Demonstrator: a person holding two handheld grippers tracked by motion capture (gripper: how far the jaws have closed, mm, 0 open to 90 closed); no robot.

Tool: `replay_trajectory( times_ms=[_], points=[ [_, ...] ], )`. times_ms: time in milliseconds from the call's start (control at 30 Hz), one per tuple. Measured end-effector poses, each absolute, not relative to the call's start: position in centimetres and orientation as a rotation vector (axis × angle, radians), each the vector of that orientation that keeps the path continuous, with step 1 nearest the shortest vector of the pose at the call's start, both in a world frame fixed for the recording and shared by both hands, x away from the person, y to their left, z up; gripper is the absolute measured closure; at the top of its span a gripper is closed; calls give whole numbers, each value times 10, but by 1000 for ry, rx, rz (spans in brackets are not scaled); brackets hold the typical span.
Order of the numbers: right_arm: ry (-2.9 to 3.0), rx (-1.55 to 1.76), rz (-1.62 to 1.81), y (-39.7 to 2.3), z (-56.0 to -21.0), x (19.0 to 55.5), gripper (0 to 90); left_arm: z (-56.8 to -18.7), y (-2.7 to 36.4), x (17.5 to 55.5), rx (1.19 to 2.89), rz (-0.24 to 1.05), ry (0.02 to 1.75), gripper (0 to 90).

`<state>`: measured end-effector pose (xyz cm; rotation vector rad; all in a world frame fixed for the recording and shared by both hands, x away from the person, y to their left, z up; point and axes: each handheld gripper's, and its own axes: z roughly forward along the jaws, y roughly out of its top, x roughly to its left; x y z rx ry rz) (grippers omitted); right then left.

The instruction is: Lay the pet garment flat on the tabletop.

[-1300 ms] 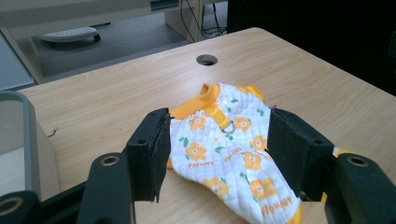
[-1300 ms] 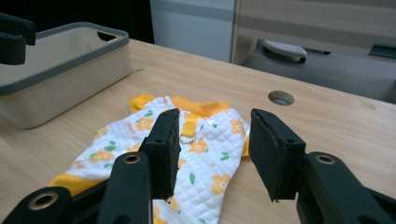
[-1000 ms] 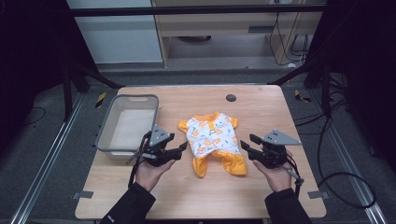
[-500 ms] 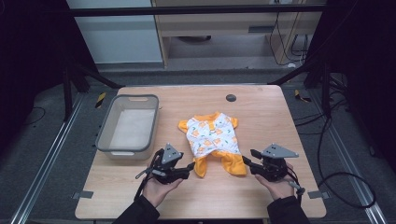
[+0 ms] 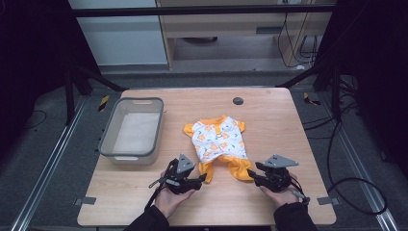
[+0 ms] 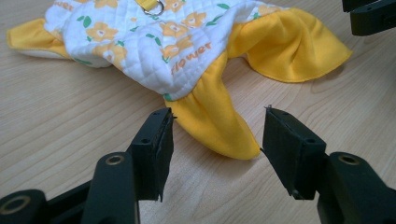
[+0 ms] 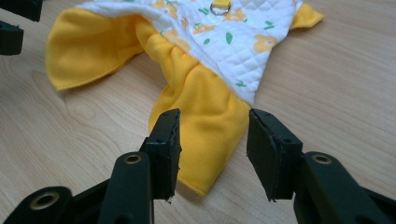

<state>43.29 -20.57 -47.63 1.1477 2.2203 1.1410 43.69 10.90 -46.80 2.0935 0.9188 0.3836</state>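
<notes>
— Where the small flowered garment lies flat on the desk, what are the tongs doing?

— Left tongs stand released, the jaws having just been narrowing, one yellow leg between them, unpinched. Right tongs gape astride the other yellow leg, pads apart from the cloth.

— And the bin?

— Grey, well left of the garment.
</notes>
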Motion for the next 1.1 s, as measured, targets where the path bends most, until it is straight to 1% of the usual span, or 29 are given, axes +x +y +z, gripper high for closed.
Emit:
replay_trajectory(
  times_ms=[200,367,500,567,633,767,833,900,1100],
  points=[
    [2244,1168,1105,-204,-485,437,550,-477,102,439,2123,374,931,464],
    [2256,1184,1095,-202,-487,440,578,-483,97,441,2143,363,940,568],
    [2288,1195,1077,-201,-491,441,625,-487,96,443,2155,342,951,656],
    [2308,1182,1062,-199,-492,442,660,-487,97,443,2162,330,946,729],
    [2312,1189,1056,-199,-493,442,695,-487,97,444,2163,322,950,778],
    [2327,1201,1038,-199,-494,443,786,-487,98,445,2169,312,946,846],
    [2335,1204,1037,-199,-494,443,819,-486,99,445,2166,300,951,858],
    [2343,1202,1038,-199,-492,443,832,-485,101,445,2160,292,948,863],
    [2326,1192,1067,-202,-482,440,840,-471,112,445,2121,263,939,866]
  ],
)
